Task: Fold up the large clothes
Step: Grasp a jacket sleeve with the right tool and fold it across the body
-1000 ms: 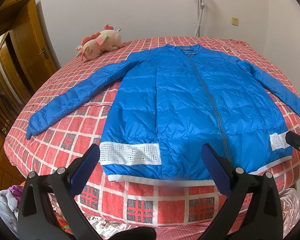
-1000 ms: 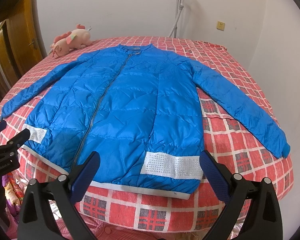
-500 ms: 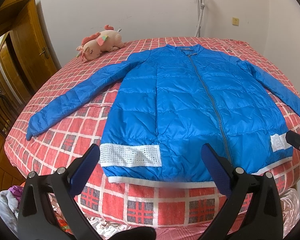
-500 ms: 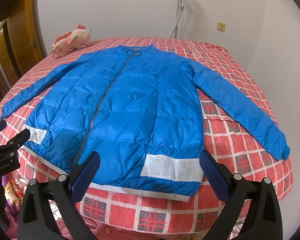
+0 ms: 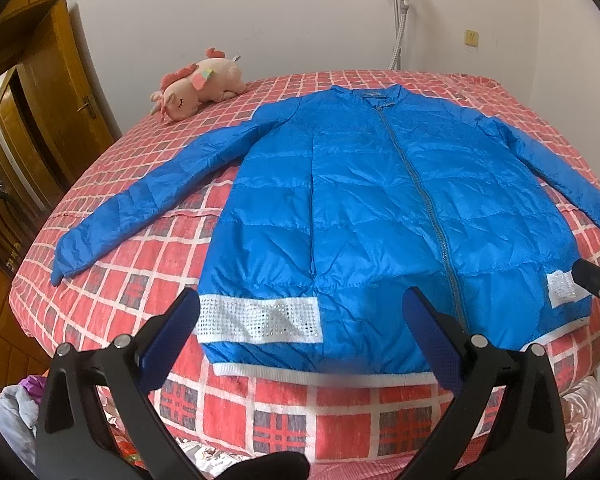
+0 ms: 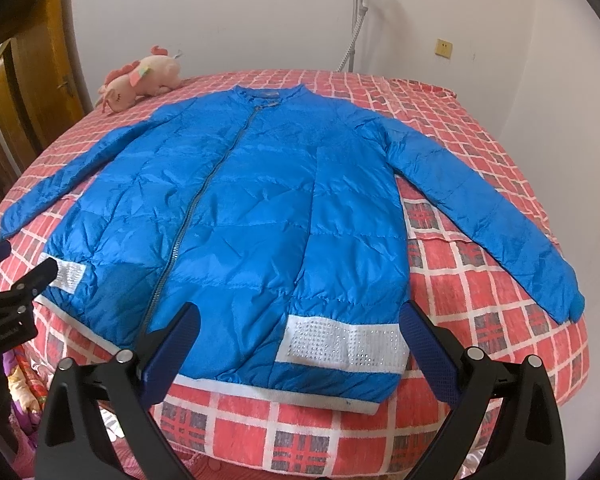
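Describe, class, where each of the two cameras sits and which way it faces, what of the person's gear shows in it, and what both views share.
Left wrist view: sits on the left hand-held gripper, at the foot of the bed, facing the blue jacket; its own open fingers show, plus the other gripper's tip at the right edge.
Right wrist view: sits on the right hand-held gripper, facing the jacket's other half; open fingers show, plus the left gripper at the left edge.
Shared: jacket, bed, pink plush toy.
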Tool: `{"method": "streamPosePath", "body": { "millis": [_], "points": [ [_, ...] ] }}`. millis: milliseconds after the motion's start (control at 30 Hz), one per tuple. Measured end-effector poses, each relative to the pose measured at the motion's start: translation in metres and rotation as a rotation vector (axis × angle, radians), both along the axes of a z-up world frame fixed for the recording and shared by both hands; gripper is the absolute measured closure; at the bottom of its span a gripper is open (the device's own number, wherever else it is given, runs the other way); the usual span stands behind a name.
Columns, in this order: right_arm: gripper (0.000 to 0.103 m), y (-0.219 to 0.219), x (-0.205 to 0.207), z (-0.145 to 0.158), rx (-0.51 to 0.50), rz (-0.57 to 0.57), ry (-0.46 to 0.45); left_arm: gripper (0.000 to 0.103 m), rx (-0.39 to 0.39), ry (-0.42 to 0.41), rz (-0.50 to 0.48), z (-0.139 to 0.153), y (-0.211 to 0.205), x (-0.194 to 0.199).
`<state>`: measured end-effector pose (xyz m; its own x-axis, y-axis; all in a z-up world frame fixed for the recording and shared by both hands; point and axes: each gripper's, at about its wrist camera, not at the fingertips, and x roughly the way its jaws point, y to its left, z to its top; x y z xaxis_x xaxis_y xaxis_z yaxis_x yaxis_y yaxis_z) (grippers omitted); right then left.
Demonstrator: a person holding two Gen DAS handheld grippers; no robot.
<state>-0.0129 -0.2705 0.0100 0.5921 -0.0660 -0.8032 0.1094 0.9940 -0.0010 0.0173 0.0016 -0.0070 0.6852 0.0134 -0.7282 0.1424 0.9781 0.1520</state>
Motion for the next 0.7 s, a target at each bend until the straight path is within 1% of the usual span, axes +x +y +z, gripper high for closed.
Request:
{"method": "streamPosePath", "body": {
  "millis": [133,200,267,300,367,433,533,567,633,700],
  "points": [
    [0.004,-0.008,0.005,0.001,0.003,-0.007,-0.005,0.003,0.004,0.001,-0.012,0.002,-0.004,0.007],
    [0.004,-0.020,0.007,0.004,0.001,-0.026,-0.020,0.003,-0.002,-0.007,-0.031,0.004,-0.009,0.014],
    [0.004,-0.038,0.009,0.007,-0.002,-0.059,-0.040,0.003,-0.015,-0.012,-0.069,0.007,-0.016,0.023],
    [0.004,-0.050,0.010,0.007,0.003,-0.083,-0.042,0.003,-0.021,-0.011,-0.104,0.008,-0.022,0.030],
    [0.004,-0.083,0.010,0.005,0.029,-0.153,-0.047,0.003,-0.022,-0.008,-0.140,0.008,-0.032,0.043],
    [0.004,-0.119,0.007,0.002,0.063,-0.235,-0.035,0.003,-0.045,0.000,-0.174,0.008,-0.044,0.062],
    [0.004,-0.187,-0.009,-0.007,0.148,-0.395,-0.008,0.003,-0.088,0.025,-0.208,0.003,-0.055,0.091],
    [0.004,-0.219,-0.018,-0.011,0.180,-0.475,0.009,0.003,-0.103,0.029,-0.223,0.001,-0.059,0.101],
    [0.004,-0.264,-0.034,-0.018,0.232,-0.580,0.030,0.003,-0.121,0.065,-0.231,-0.006,-0.065,0.120],
    [0.004,-0.303,-0.047,-0.026,0.300,-0.651,0.043,0.003,-0.125,0.099,-0.229,-0.013,-0.070,0.134]
  ]
}}
